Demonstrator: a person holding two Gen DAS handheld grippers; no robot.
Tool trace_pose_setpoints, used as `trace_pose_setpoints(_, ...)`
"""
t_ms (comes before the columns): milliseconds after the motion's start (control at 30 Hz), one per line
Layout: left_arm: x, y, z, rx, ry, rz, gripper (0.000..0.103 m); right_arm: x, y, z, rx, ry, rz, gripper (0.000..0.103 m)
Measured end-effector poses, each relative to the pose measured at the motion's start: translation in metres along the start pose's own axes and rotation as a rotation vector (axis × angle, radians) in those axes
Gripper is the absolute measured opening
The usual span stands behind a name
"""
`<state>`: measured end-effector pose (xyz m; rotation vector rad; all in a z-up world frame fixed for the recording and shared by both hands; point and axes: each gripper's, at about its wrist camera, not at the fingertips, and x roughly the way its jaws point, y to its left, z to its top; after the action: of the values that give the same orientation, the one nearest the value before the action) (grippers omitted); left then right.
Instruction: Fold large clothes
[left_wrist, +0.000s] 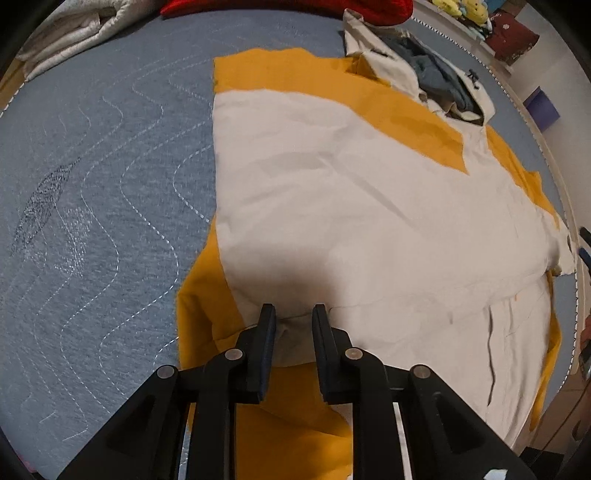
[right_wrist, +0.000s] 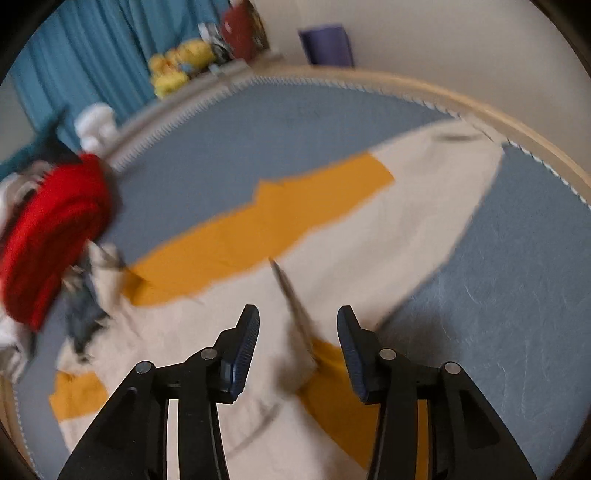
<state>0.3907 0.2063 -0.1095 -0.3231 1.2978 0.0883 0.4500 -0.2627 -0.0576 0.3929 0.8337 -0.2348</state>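
Below, spread flat on grey bed (left_wrist: 92, 166): cream-and-mustard garment (left_wrist: 351, 206), edge between narrowly parted left tool (left_wrist: 293, 314), grip unclear; right tool (right_wrist: 298, 317) spread, hovering above it.

A blue-grey quilted mattress (left_wrist: 110, 155) with a pale wooden bed frame (right_wrist: 424, 86) stands before a cream wall (right_wrist: 461, 40), with teal curtains (right_wrist: 92, 48), yellow plush toys (right_wrist: 181, 64) and a purple box (right_wrist: 327, 44) behind.
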Motion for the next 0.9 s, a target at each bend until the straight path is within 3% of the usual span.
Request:
trace_pose_setpoints(100, -0.004, -0.002, -0.001, 0.005, -0.017, 0.009, 0.018, 0.027, 0.012, -0.009, -0.040, 0.137, 0.156, 0.046)
trace_pose_setpoints(233, -0.001, -0.006, -0.005, 0.038, -0.018, 0.074, 0.018, 0.079, 0.012, -0.040, -0.066, 0.361, 0.138, 0.046)
trace_pose_setpoints(467, 0.011, -0.020, -0.010, 0.113, -0.001, 0.152, 0.021, 0.072, 0.032, -0.043, -0.215, 0.371, 0.081, 0.046)
trace_pose_setpoints(567, 0.001, -0.027, -0.011, 0.125, -0.031, 0.165, 0.022, 0.056, 0.034, -0.035, -0.195, 0.347, 0.086, 0.046)
trace_pose_setpoints(633, -0.012, -0.033, -0.013, 0.136, -0.064, 0.158, 0.025, 0.036, 0.038, -0.029, -0.209, 0.286, 0.092, 0.046)
trace_pose_setpoints(733, -0.039, -0.050, -0.020, 0.180, -0.151, 0.179, 0.032, -0.008, 0.043, -0.012, -0.266, 0.135, 0.106, 0.046)
trace_pose_setpoints(900, -0.069, -0.091, -0.035, 0.235, -0.288, 0.127, 0.041, -0.066, 0.044, 0.009, -0.326, -0.083, 0.092, 0.046)
